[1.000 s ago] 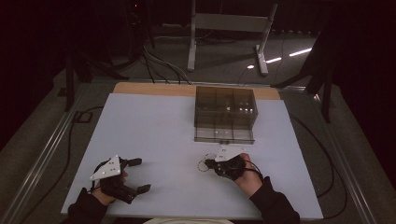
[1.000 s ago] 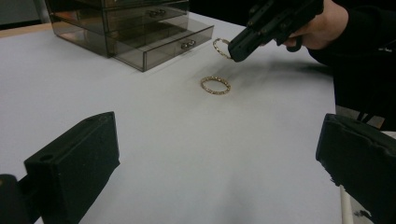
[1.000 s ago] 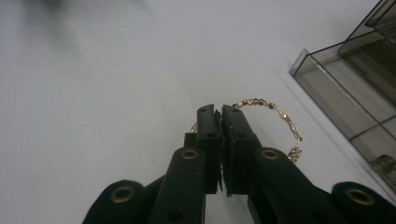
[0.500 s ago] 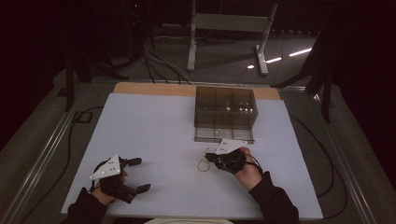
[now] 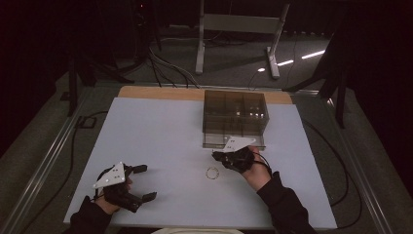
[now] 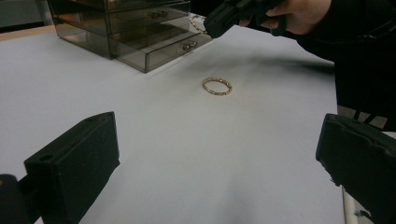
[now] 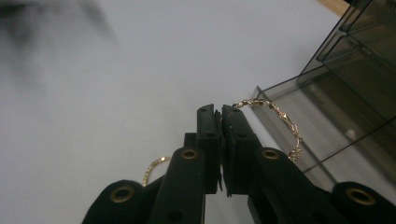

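The right gripper, jaws clamped on one gold bracelet, hovers at the smoky drawer box. The left gripper rests with jaws wide, holding nothing. A second bracelet lies flat on the white table; its beaded links are clear in the left gripper view, while the high view gives a faint ring.

No legible text, label, brand, number or sign anywhere.

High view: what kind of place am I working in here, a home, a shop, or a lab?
Most likely a lab or recording studio: a bare white table in a dark room, a metal stand behind it, cables across the floor. Nothing homelike.
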